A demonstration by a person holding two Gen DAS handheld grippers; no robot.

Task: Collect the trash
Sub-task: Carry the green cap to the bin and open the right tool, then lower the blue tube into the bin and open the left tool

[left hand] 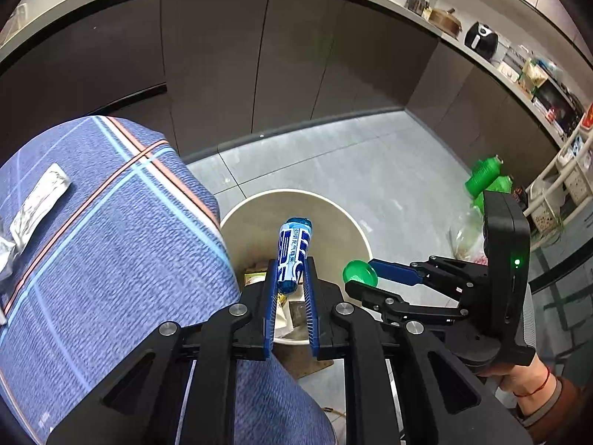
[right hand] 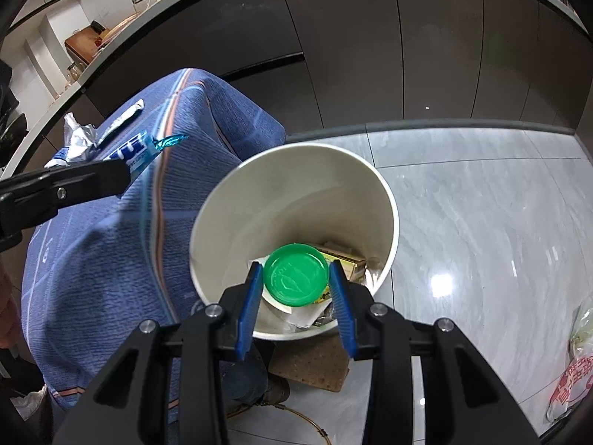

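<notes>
My left gripper [left hand: 291,278] is shut on a blue and white candy wrapper [left hand: 293,254] and holds it above the white trash bin [left hand: 259,200]. My right gripper [right hand: 295,278] is shut on a green plastic lid [right hand: 295,278] over the bin's [right hand: 237,193] opening. The lid also shows in the left wrist view [left hand: 359,273], and the wrapper in the right wrist view [right hand: 139,150]. Paper scraps and a yellow box [right hand: 346,261] lie in the bin. Silver foil wrappers [left hand: 39,200] lie on the blue cloth-covered table [left hand: 111,244].
Dark kitchen cabinets [left hand: 259,66] stand behind the bin, under a cluttered counter. Green plastic bottles [left hand: 485,178] and a plastic bag [right hand: 578,356] lie on the grey tile floor. A brown cardboard piece [right hand: 315,367] lies under the bin. A white rack [left hand: 563,181] stands at right.
</notes>
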